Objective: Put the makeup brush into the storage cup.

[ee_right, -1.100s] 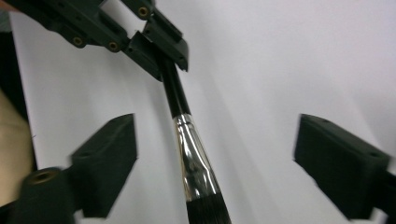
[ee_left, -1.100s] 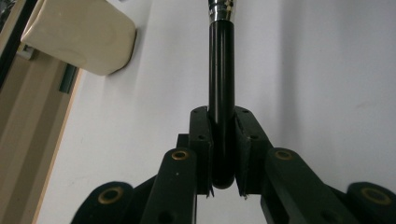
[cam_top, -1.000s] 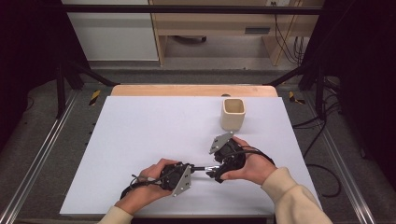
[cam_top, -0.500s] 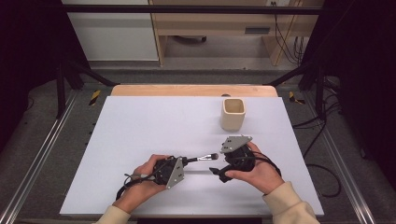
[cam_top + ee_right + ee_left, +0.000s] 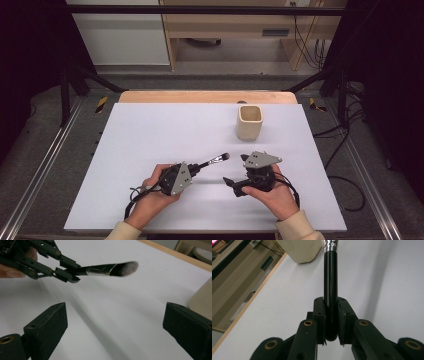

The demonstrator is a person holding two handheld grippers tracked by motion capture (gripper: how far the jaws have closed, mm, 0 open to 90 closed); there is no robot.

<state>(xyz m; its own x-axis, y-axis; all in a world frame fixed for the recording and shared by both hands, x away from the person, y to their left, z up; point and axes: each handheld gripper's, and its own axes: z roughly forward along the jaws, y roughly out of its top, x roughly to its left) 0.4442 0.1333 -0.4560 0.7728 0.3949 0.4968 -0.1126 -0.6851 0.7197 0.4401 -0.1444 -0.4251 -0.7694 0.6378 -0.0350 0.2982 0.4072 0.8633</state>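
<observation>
**Operator:** Holding a makeup brush point(image 5: 210, 162) in my left gripper point(image 5: 196, 170), I have the jaws clamped on the rounded butt end of its black handle. In the left gripper view the handle point(image 5: 330, 287) runs straight up out of the jaws to a silver ferrule point(image 5: 330, 244). My right gripper point(image 5: 231, 182) sits just beside it, low over the white worktop point(image 5: 150, 130), jaws spread wide with nothing between them.

**Listener:** Where is the brush, and which way does it point?

**Operator:** It hangs in the air above the near middle of the worktop, touching nothing but the left gripper. Its long axis continues the line of the gripper, nearly level. In the high view it slants up and to the right, with the dark bristle head point(image 5: 124, 268) leading towards a cream square cup point(image 5: 249, 121) that stands well apart, farther back on the worktop.

**Listener:** What could go wrong from here?

**Operator:** I judge the grip the weak point. The jaws pinch a round, smooth handle at its very end, so most of the brush hangs out unsupported; a knock could make it swivel or slide free. If the right gripper closes on the soft bristles, it may crush them. If I carry the brush to the cup at this shallow angle, the head may strike the rim and tip the cup.
</observation>
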